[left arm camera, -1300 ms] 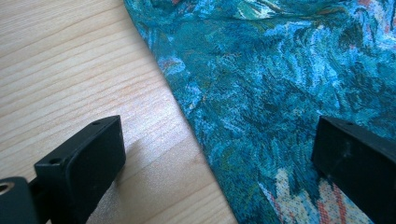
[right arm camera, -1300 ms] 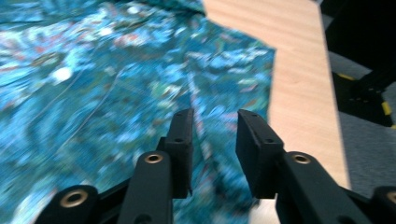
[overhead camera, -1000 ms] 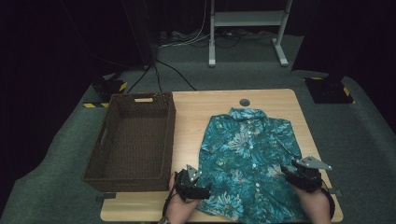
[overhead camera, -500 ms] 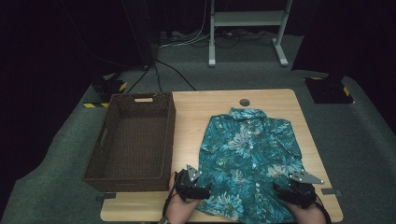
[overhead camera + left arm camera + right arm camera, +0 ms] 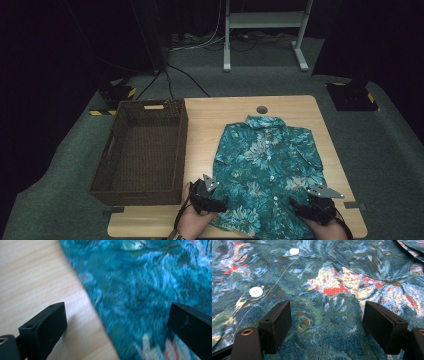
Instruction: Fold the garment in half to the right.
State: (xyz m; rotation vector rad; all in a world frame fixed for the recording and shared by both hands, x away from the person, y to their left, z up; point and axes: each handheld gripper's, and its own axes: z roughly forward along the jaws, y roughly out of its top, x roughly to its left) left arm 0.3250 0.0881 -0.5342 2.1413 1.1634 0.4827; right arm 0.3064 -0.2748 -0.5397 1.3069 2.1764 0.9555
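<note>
One teal floral shirt (image 5: pixel 267 172) lies flat and buttoned on the right half of the table (image 5: pixel 210 115), front up. Its long axis runs from 6 o'clock to 12 o'clock, collar toward 12 at the far edge, hem at the near edge. Two white buttons (image 5: pixel 256 291) show along the placket in the right gripper view.

Two tongs work at the hem. The left tongs (image 5: pixel 216 204), at about 7 o'clock of the shirt, stand released, one jaw over bare wood and the other over cloth, the shirt's edge running between them. The right tongs (image 5: pixel 303 210), at about 5 o'clock, have just been opening; their jaws stand apart over the fabric, pinching nothing.

One dark wicker basket (image 5: pixel 181 145) sits at 9 o'clock of the shirt, just beside it, on the table's left side. One small round grey disc (image 5: pixel 262 109) lies at 12 o'clock, just beyond the collar.
</note>
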